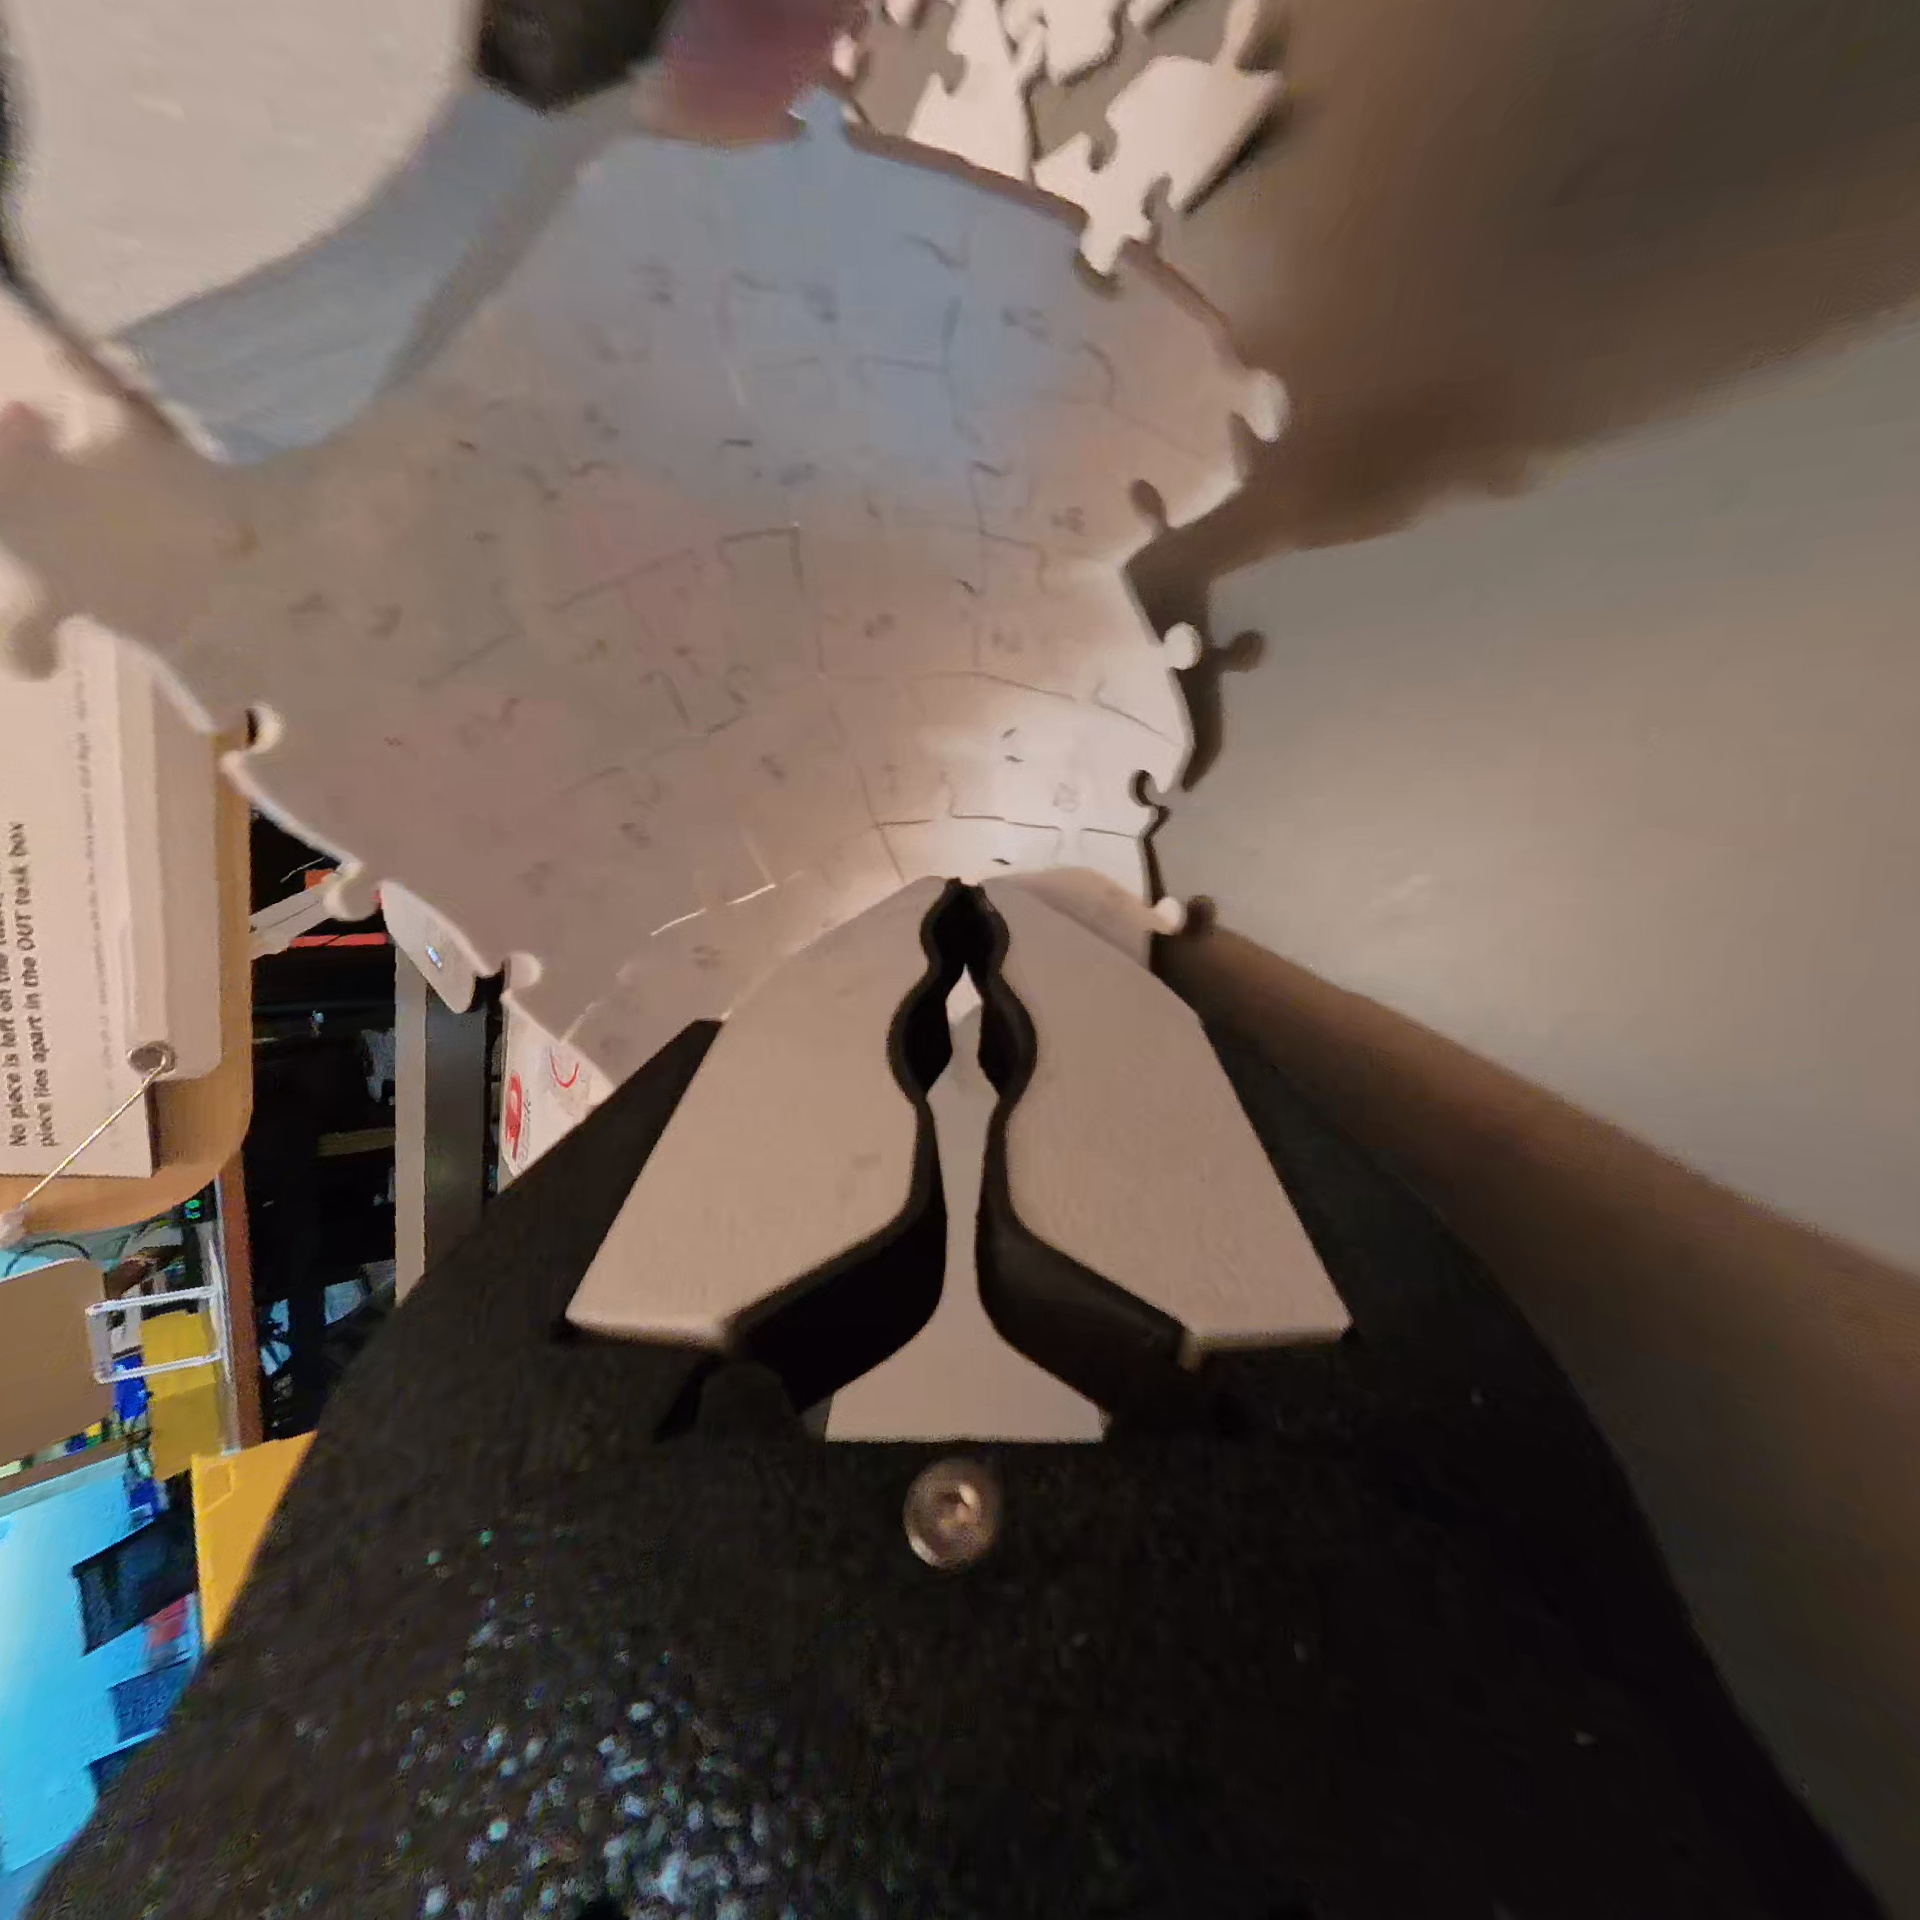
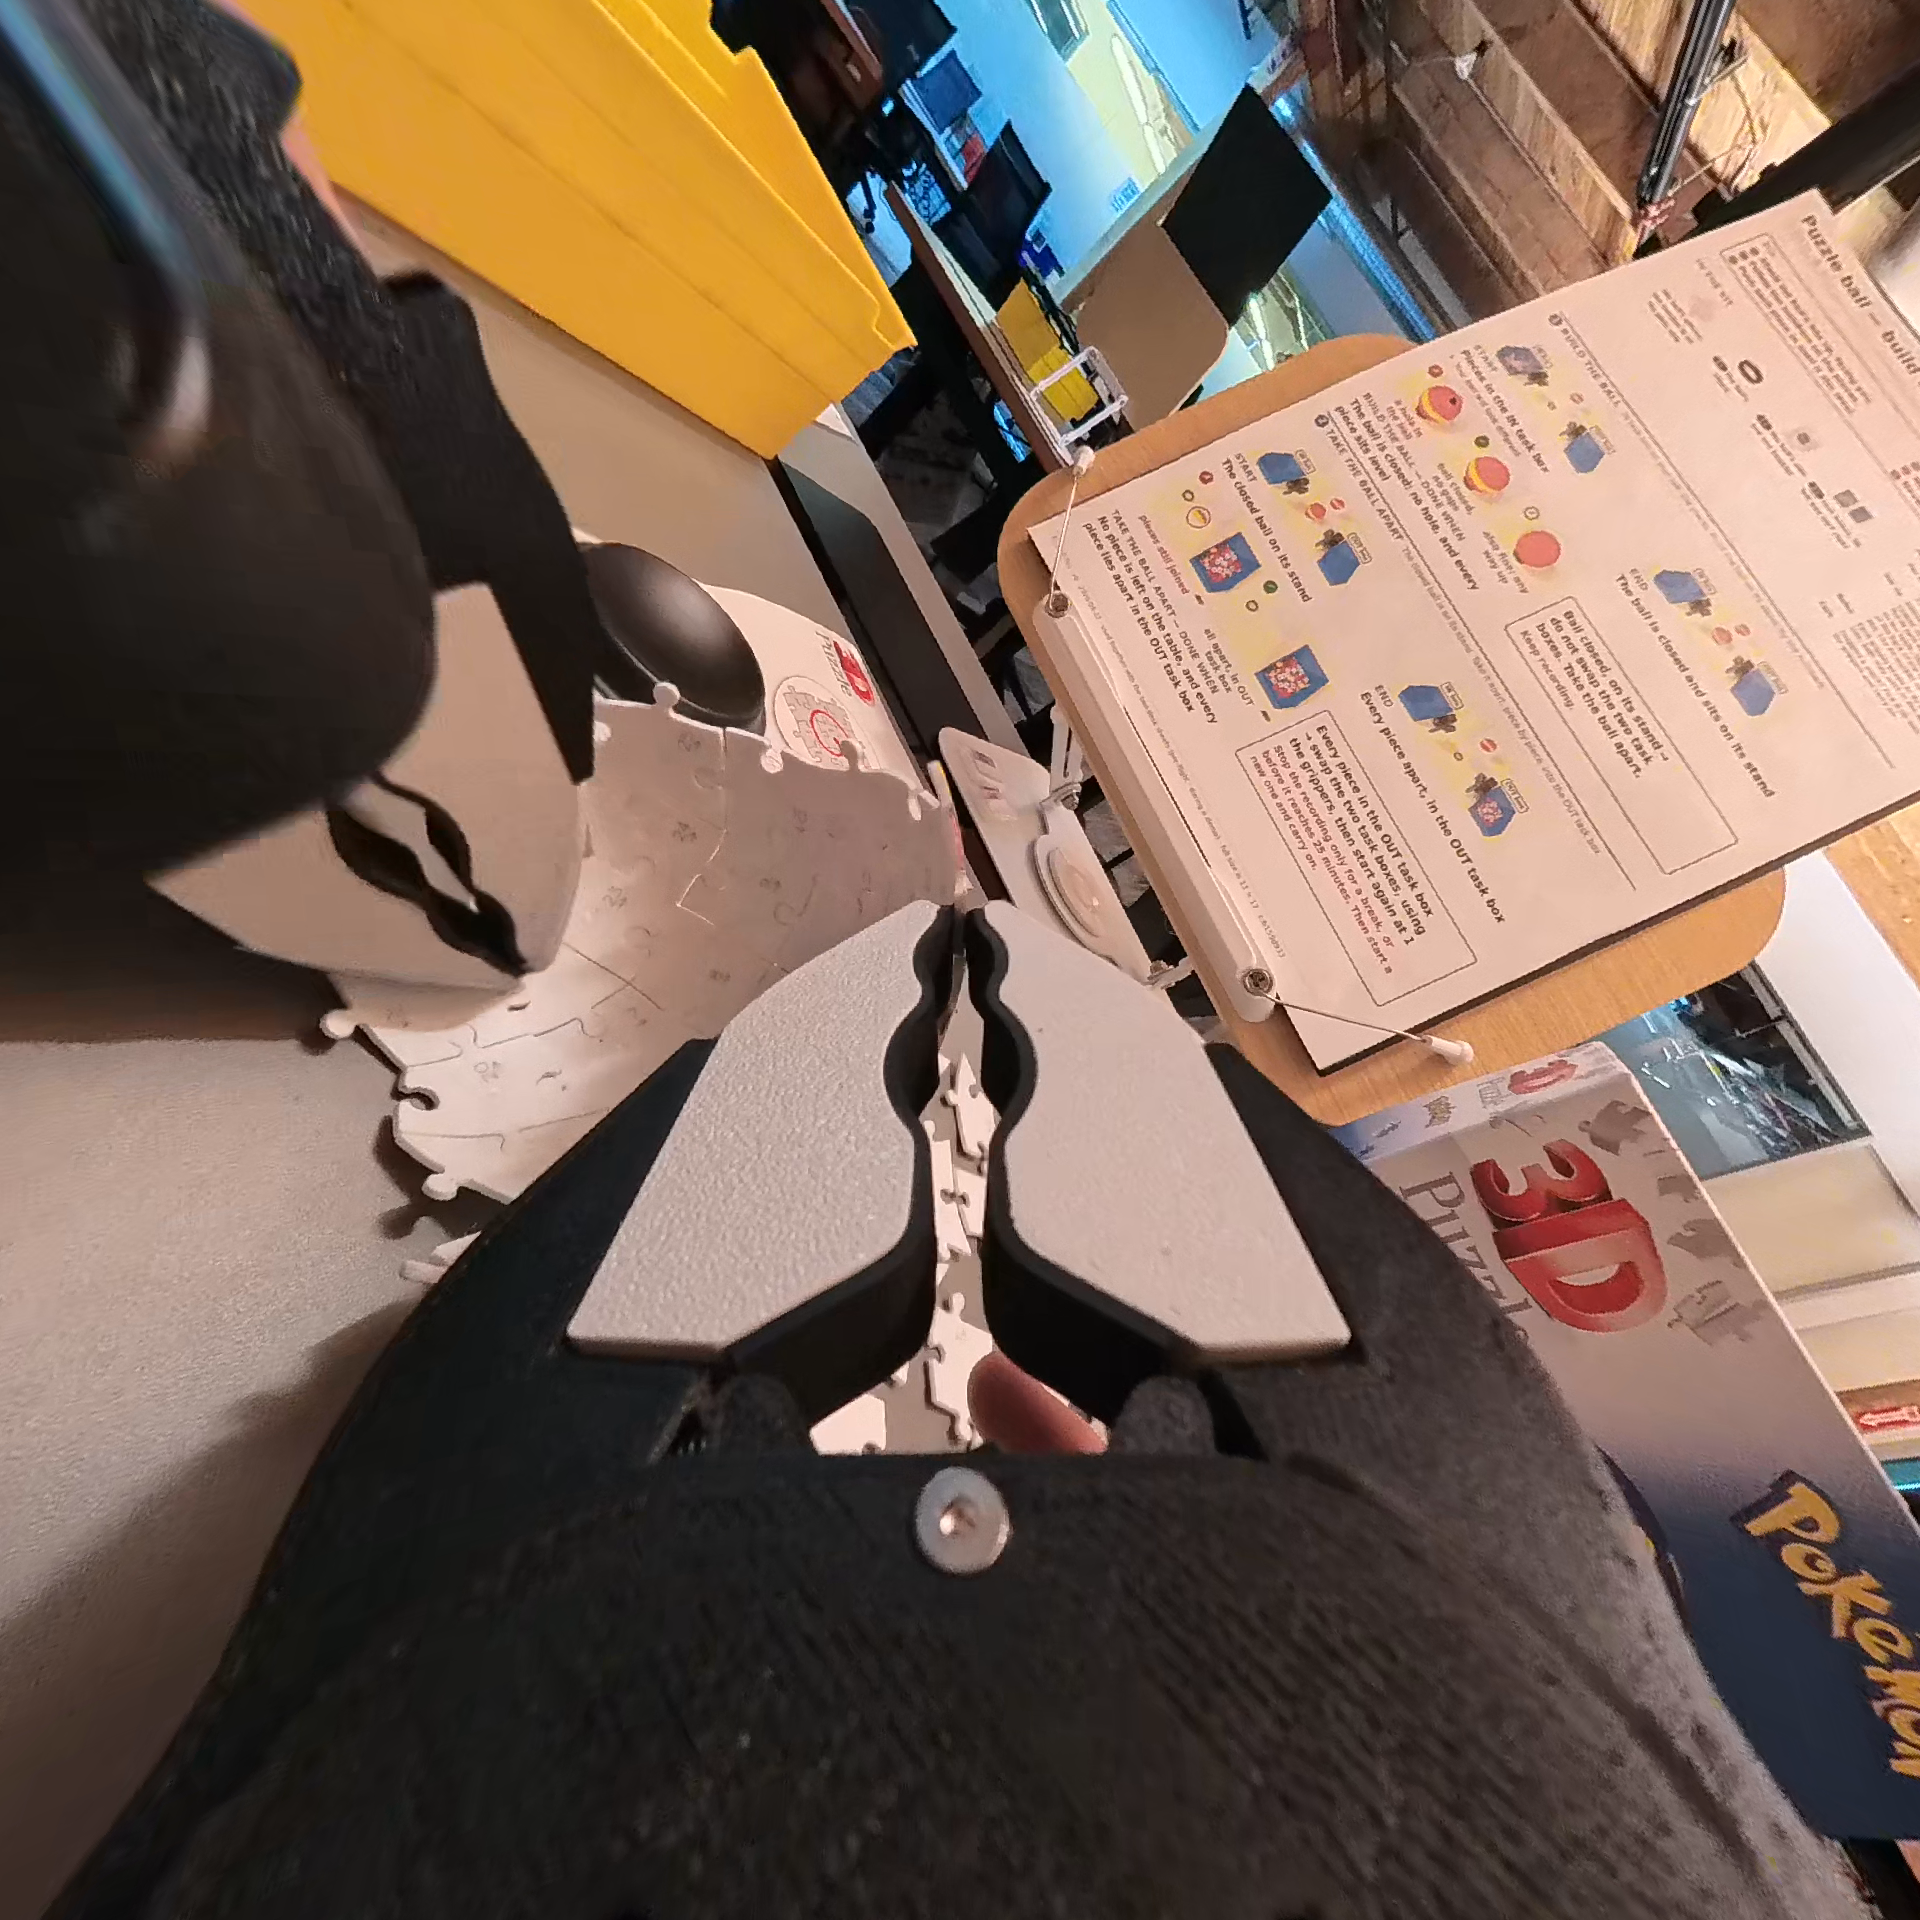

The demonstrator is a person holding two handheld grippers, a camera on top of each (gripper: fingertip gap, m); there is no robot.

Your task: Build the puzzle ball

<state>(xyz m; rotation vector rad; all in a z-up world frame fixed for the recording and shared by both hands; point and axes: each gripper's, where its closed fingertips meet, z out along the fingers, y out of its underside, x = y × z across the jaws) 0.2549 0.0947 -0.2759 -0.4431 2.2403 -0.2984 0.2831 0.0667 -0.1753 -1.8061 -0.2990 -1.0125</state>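
Observation:
A curved shell of joined white puzzle pieces [image 1: 727, 582] fills the upper middle of the left wrist view, its blank inner side toward the camera. My left gripper [image 1: 961, 891] is shut on the shell's lower edge. In the right wrist view the same shell [image 2: 748, 862] is held off the grey table [image 2: 156, 1247], with the left gripper [image 2: 488, 935] clamped on its near left side. My right gripper [image 2: 961, 914] is shut, its tips on the shell's right edge. Loose white pieces [image 2: 956, 1195] lie below it, and more show in the left wrist view [image 1: 1122, 114].
A black dome stand [image 2: 675, 644] sits on a printed leaflet behind the shell. Yellow bins [image 2: 623, 208] stand at the back. An instruction sheet on a wooden board [image 2: 1455, 644] and the puzzle box [image 2: 1662, 1351] are to the right. A fingertip [image 2: 1029, 1413] shows under my right gripper.

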